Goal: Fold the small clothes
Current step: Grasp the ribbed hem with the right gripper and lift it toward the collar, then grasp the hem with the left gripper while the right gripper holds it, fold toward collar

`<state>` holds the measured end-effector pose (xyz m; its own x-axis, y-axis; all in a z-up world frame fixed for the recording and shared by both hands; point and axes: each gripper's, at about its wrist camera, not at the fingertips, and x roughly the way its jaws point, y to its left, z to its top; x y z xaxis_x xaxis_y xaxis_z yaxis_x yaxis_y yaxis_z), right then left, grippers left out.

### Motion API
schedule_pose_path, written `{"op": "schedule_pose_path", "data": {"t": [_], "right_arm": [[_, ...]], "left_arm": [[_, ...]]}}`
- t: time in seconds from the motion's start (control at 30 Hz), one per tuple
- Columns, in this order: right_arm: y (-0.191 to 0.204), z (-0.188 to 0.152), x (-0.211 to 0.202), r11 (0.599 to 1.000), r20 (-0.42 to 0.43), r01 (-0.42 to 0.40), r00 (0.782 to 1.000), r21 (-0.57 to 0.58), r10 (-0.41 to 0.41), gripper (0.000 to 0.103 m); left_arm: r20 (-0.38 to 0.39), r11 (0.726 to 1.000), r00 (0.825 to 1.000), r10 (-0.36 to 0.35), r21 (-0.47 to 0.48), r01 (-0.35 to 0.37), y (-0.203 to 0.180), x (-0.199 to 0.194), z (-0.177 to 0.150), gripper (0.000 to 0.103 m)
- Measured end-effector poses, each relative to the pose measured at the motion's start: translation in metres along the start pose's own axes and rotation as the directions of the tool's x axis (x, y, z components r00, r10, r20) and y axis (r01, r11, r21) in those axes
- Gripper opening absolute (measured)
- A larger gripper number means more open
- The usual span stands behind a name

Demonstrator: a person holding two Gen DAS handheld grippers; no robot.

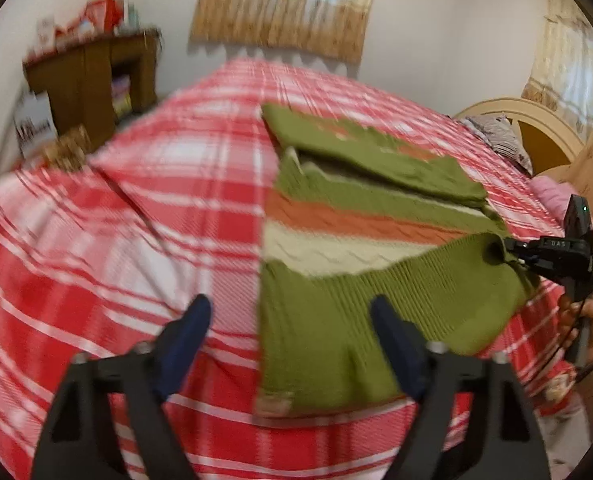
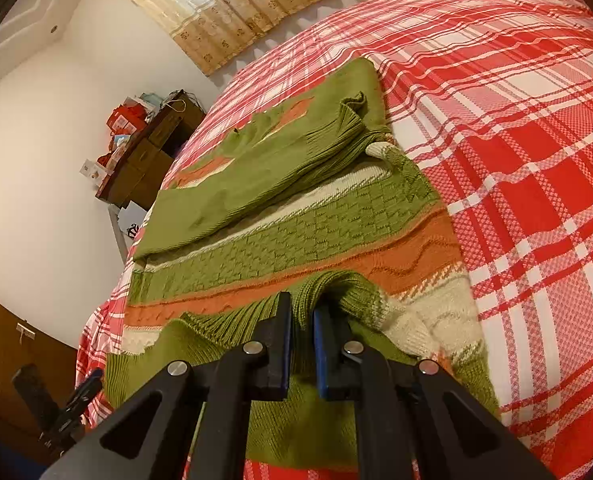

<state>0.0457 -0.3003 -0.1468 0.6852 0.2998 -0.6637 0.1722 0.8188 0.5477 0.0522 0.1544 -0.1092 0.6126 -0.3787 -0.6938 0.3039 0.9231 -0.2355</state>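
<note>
1 sweater (image 2: 296, 216) on 1 plaid bed (image 2: 516, 160) | right gripper (image 2: 301, 316) clamps its hem | left gripper (image 1: 292, 320) agape, empty

Home bedroom. A bed (image 2: 516, 128) is covered by a red-and-white plaid bedspread, with a curved headboard (image 1: 536, 128) and a pillow (image 1: 496, 136) seen at one end. Patterned curtains (image 1: 284, 4) are hung on white walls; a wooden cabinet (image 1: 92, 80) is piled with boxes.
</note>
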Motion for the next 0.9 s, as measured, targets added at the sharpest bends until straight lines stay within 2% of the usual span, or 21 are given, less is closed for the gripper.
{"op": "schedule_pose_path", "data": {"t": [0.03,0.1,0.2,0.27,0.4,0.5,0.6,0.63,0.67,0.7,0.73,0.83,0.9], "right_arm": [[-0.001,0.0,0.0,1.0,0.0,-0.001,1.0,0.0,0.001,0.009],[-0.002,-0.002,0.001,1.0,-0.001,-0.004,1.0,-0.002,0.004,0.009],[-0.004,-0.004,0.002,1.0,-0.002,-0.011,1.0,0.005,0.011,0.009],[-0.005,-0.004,0.002,1.0,-0.002,-0.018,1.0,0.013,0.018,0.009],[-0.008,-0.003,0.002,0.998,-0.003,-0.045,0.999,0.043,0.046,0.01],[-0.015,0.001,-0.002,0.989,-0.013,-0.105,0.994,0.102,0.107,0.012],[-0.022,0.006,-0.012,0.97,-0.009,-0.181,0.983,0.163,0.185,0.019],[-0.022,0.007,-0.015,0.963,-0.004,-0.204,0.978,0.175,0.208,0.026],[-0.024,0.009,-0.021,0.957,0.009,-0.226,0.973,0.183,0.229,0.037],[-0.024,0.011,-0.03,0.954,0.035,-0.24,0.971,0.181,0.238,0.044],[-0.024,0.012,-0.038,0.953,0.059,-0.246,0.969,0.174,0.24,0.055],[-0.023,0.015,-0.071,0.963,0.175,-0.247,0.958,0.11,0.226,0.057],[-0.015,0.013,-0.084,0.985,0.214,-0.171,0.964,0.038,0.159,0.057]], "left_arm": [[-0.016,1.0,1.0,0.004,0.003,-0.003,-0.002,0.003,-0.002,0.069],[-0.037,0.999,0.999,0.025,0.034,-0.023,-0.009,0.009,-0.007,0.044],[-0.032,0.998,0.999,0.016,0.055,-0.014,-0.016,0.006,-0.011,0.023],[-0.016,0.998,1.0,0.005,0.055,-0.004,-0.018,0.004,-0.012,0.017],[-0.059,1.0,0.998,0.012,0.022,-0.011,-0.014,0.014,-0.012,0.019],[-0.068,1.0,0.998,0.004,-0.002,-0.004,-0.012,0.016,-0.013,0.024],[-0.066,1.0,0.998,0.013,0.016,-0.012,-0.016,0.014,-0.012,0.026],[-0.061,1.0,0.998,0.018,0.023,-0.017,-0.018,0.014,-0.013,0.026],[-0.059,0.999,0.998,0.022,0.029,-0.02,-0.019,0.014,-0.013,0.024],[-0.052,0.999,0.998,0.032,0.039,-0.03,-0.02,0.014,-0.013,0.017],[-0.05,0.998,0.998,0.042,0.046,-0.04,-0.021,0.014,-0.013,0.016],[-0.05,0.997,0.998,0.05,0.055,-0.048,-0.021,0.016,-0.012,0.016],[-0.048,0.997,0.998,0.046,0.061,-0.044,-0.022,0.015,-0.011,0.017]]}}
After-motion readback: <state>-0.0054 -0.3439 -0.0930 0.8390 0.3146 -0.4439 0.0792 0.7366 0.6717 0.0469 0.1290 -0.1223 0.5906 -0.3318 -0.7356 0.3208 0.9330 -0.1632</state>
